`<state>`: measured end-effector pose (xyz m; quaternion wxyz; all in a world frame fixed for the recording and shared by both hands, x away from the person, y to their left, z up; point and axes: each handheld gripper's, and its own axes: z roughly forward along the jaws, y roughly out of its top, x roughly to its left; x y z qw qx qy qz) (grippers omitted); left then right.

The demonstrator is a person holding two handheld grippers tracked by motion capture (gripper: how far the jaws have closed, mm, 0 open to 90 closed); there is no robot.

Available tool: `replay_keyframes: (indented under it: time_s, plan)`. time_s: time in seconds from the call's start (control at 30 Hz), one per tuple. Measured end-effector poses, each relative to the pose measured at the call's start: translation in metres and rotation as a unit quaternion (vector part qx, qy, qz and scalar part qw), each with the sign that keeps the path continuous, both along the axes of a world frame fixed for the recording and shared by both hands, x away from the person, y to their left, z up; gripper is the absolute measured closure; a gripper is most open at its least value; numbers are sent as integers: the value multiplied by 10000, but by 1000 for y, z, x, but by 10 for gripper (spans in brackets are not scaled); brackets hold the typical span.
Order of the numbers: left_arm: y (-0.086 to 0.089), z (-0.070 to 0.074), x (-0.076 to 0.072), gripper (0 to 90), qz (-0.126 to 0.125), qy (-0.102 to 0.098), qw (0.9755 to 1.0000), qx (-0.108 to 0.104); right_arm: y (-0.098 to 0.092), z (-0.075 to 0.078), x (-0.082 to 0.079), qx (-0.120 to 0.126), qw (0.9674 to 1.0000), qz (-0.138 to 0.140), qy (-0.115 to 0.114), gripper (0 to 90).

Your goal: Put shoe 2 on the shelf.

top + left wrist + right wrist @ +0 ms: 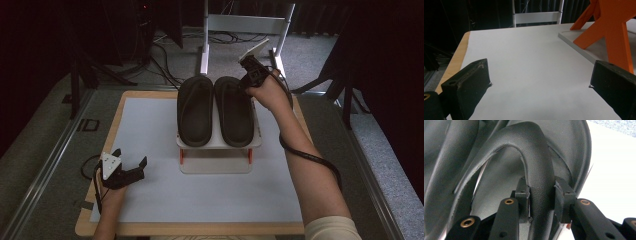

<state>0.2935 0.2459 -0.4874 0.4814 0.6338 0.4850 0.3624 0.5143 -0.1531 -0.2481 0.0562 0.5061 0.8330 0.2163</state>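
Two black sandals lie side by side on a small white rack [218, 144]: the left sandal [195, 111] and the right sandal [234, 114]. My right gripper [248, 80] reaches the far end of the right sandal from the right. In the right gripper view its pads press both sides of the sandal's toe strap [534, 157], so the right gripper [541, 200] is shut on that strap. My left gripper [131, 156] rests low on the white mat at the front left, well clear of the rack. Its jaws stand wide apart with nothing between them, as the left gripper [540, 80] view confirms.
A white mat [150, 130] covers the wooden table [120, 229]. The rack has orange legs [614, 30] on a white base plate [579, 47]. Beyond the table stand a white metal frame [245, 25], floor cables and dark stands.
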Motion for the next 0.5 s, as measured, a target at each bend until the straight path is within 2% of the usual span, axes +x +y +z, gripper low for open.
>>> replay_keyframes:
  time_s: [0.2,0.43,0.5]
  plan:
    - [0,0,0,22,-5,3,10000,0,0,0,0,-10,10000,-42,-61,690]
    - [0,0,0,22,0,4,10000,7,5,-1,-3,46,9997,106,201,674]
    - [0,0,0,22,0,5,10000,6,5,-1,-4,57,9996,158,213,666]
